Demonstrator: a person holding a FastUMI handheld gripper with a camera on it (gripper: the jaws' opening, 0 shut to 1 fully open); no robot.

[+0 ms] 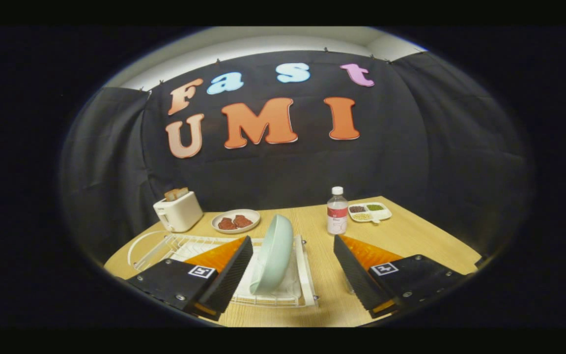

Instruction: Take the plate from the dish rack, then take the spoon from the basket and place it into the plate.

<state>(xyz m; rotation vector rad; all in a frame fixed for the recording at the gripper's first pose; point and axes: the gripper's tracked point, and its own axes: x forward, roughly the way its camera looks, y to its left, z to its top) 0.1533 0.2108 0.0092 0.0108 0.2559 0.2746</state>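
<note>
Toaster (179, 211): far left on the desk (410, 241), bread slices standing in its slots, well clear of the work area.

Dish rack (307, 280): white wire frame with a tray under it, at the near left of the desk, partly behind the left finger.

Small plate (236, 221): just beyond the rack, carrying reddish-brown food pieces.

Plate (274, 253): pale green, standing on edge in the rack, leaning slightly left, held upright by the wires. Its rim is presented upward, which suits a pinch across the edge.

Gripper (293, 270): fingers spread wide, holding nothing. The plate sits between them, nearer the left finger, neither finger touching it. Judged to be lined up for the first grasp.

Bottle (337, 210): clear, white cap, upright beyond the right finger.

Divided dish (370, 212): far right, just beside the bottle, with dark, green and pale fillings.

Basket and spoon: not made out.
</note>
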